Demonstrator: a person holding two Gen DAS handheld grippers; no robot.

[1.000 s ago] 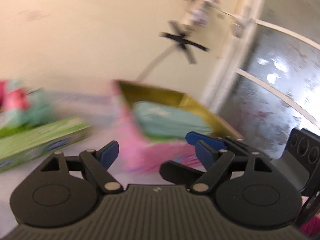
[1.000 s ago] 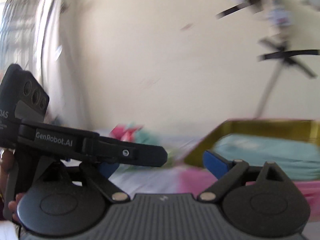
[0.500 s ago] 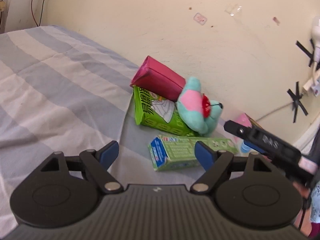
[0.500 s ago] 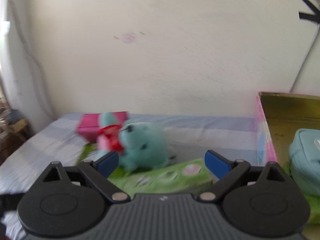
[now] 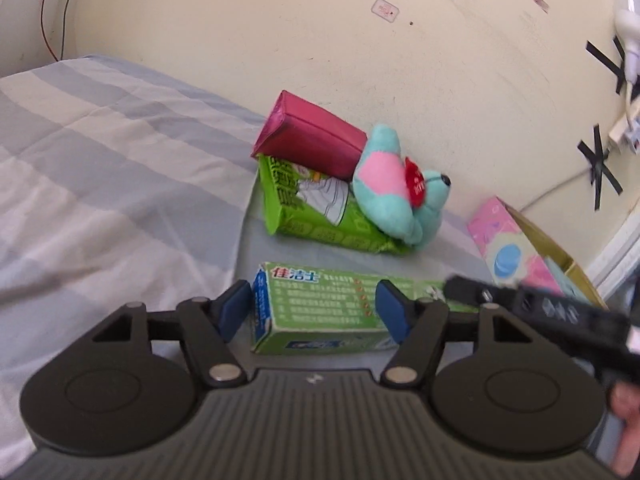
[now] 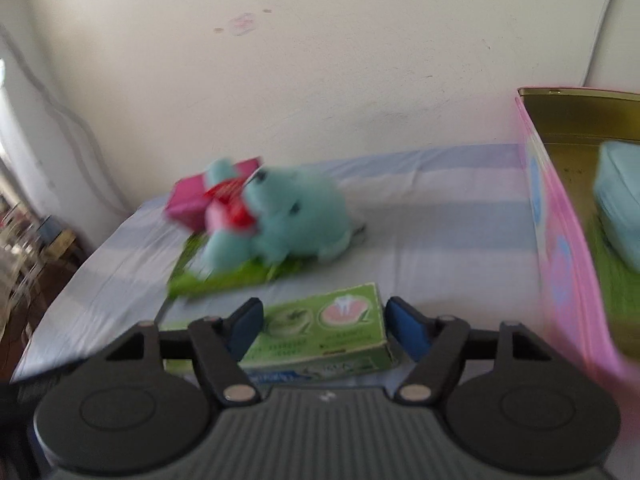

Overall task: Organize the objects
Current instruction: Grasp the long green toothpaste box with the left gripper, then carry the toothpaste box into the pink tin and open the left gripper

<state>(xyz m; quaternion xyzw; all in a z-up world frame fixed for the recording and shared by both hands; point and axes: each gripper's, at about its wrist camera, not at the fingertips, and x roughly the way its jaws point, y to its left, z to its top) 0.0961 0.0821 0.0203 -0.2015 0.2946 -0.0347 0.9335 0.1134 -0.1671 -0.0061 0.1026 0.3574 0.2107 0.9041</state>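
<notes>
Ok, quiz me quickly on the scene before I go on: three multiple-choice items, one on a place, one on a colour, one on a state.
1. The magenta pouch lies:
A. on the green packet
B. under it
C. far from it

2. The plush toy is mostly:
A. yellow
B. teal
C. black

3. The pink box is:
A. shut with a lid
B. flattened
C. open on top, with a teal pouch inside

Answers:
1. A, as the pouch rests tilted on the packet's far end.
2. B, as its body is teal with pink patches and a red tag.
3. C, as the right wrist view looks into its gold-lined inside.
</notes>
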